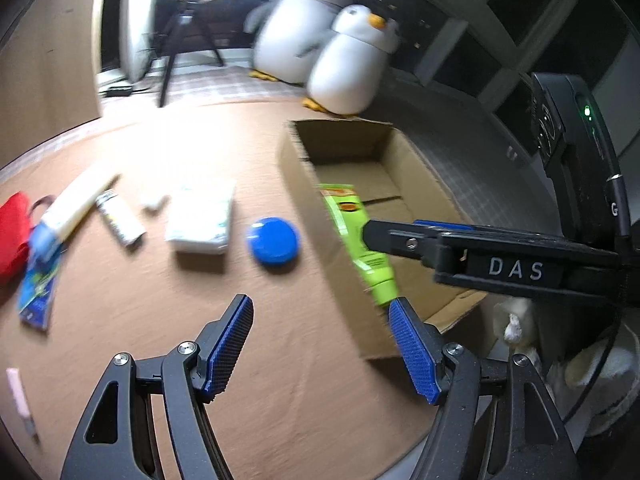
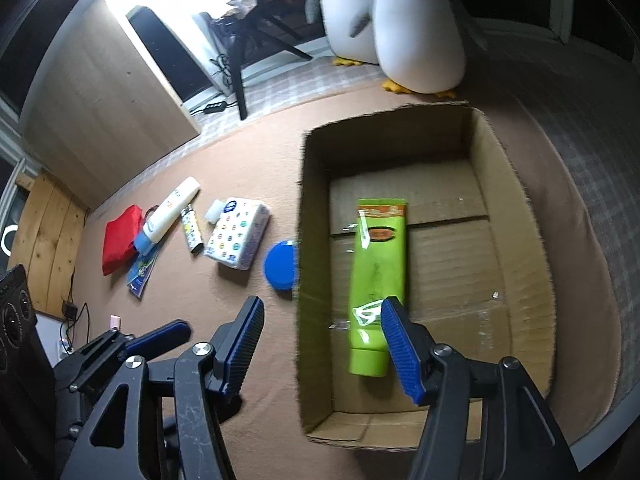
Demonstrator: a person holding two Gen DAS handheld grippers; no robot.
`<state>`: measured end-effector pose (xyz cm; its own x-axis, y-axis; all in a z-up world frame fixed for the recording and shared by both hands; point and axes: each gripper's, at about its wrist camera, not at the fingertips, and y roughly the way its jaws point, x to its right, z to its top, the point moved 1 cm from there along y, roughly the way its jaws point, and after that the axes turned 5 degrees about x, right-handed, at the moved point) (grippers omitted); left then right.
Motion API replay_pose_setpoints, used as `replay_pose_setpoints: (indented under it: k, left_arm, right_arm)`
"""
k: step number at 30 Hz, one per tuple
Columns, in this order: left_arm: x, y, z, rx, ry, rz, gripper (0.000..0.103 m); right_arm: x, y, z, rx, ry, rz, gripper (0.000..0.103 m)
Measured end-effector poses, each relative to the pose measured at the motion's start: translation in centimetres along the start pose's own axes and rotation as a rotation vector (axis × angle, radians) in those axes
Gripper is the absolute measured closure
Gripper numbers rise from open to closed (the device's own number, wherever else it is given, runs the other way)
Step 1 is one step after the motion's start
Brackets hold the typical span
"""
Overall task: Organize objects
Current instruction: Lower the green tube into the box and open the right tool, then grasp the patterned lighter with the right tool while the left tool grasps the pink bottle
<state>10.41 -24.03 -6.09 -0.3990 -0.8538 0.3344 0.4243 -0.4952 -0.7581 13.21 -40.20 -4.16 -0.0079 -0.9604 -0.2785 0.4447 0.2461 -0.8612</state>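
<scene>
A green tube (image 2: pixel 376 284) lies on the bottom of an open cardboard box (image 2: pixel 516 208) on the brown mat; both show in the left wrist view too, the tube (image 1: pixel 352 220) and the box (image 1: pixel 304 184). My right gripper (image 2: pixel 322 344) is open and empty, straddling the box's left wall above the tube's cap end. My left gripper (image 1: pixel 322 344) is open and empty over the mat near the box's front corner. Left of the box lie a blue round lid (image 2: pixel 281 265), a tissue pack (image 2: pixel 237 239), a small tube (image 2: pixel 191 232), a white bottle (image 2: pixel 170 210) and a red pouch (image 2: pixel 120 238).
Two plush penguins (image 2: pixel 416 28) stand behind the box. A pink pen (image 1: pixel 22 404) lies at the mat's near left. A wooden cabinet (image 2: pixel 104 100) and a tripod (image 2: pixel 240 64) stand at the back left. The right gripper's arm (image 1: pixel 500 264) reaches across the left wrist view.
</scene>
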Motion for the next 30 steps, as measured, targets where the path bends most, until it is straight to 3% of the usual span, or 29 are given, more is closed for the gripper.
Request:
replay_pose_setpoints:
  k: [9,19,25,30]
  left_arm:
    - [-8.7,-5.5,-3.8,0.035,-0.136,0.119,0.029]
    - [-18.2,-11.0,-9.6,0.054,-0.335,0.263,0.029]
    - [-21.0,-13.2,-11.8,0.074,-0.405,0.316,0.029]
    - [-22.8,-14.8,-13.3,0.085,-0.451,0.345,0.029]
  right_arm:
    - [-5.0,1.9,-0.1,0.000,-0.080,0.055,0.044]
    - [-11.5,5.9,1.3,-0.079,-0.163,0.142,0.044]
    - [-15.2,9.4,3.6,-0.121,-0.192,0.161,0.046]
    - [-17.4,12.2,5.3,-0.154,-0.236,0.138,0.056]
